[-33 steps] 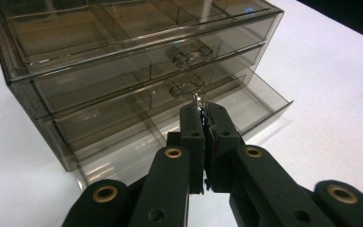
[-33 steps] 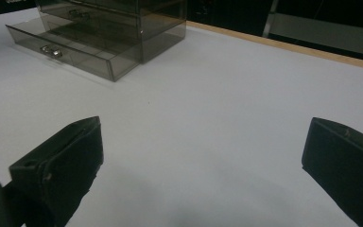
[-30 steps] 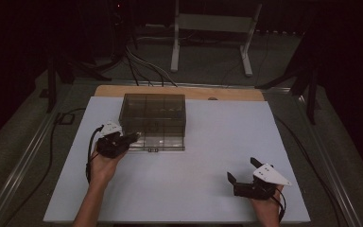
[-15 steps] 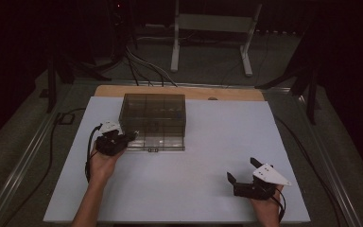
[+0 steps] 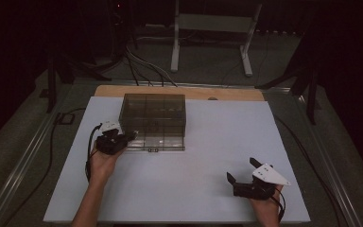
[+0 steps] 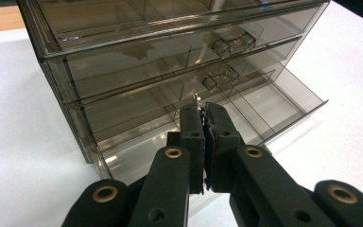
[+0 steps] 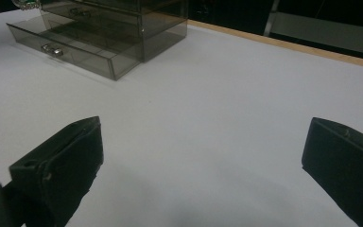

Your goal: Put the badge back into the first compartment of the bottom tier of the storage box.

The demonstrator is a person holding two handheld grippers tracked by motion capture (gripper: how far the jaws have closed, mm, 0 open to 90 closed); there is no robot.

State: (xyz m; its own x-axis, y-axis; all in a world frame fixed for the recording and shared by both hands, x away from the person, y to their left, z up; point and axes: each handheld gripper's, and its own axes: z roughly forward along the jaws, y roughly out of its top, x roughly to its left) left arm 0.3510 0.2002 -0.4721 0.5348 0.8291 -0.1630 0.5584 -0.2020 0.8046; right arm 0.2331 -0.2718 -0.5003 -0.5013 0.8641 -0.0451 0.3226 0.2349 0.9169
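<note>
A smoky clear drawer cabinet [image 5: 155, 111] stands on the white table [image 5: 217, 142], its bottom drawer [image 5: 157, 144] pulled out. My left gripper [image 5: 130, 137] is at the drawer's left front corner. In the left gripper view its jaws [image 6: 203, 108] are pressed together above the open drawer [image 6: 274, 101], and a tiny shiny piece [image 6: 197, 98] glints at their tips. What that piece is stays unclear. My right gripper [image 5: 242, 170] rests low near the table's front right, open with nothing between its jaws [image 7: 203, 137]. From there the cabinet's open drawer [image 7: 71, 49] lies far off.
A wooden strip [image 5: 236, 93] runs along the table's far edge. Behind it stand a metal frame [image 5: 212, 38] and cables on the floor. A cable [image 5: 90, 142] loops from the left gripper. White tabletop spreads between the drawer and the right gripper.
My left gripper has drawn back slightly to the left from the drawer front. The right gripper has stayed put.
</note>
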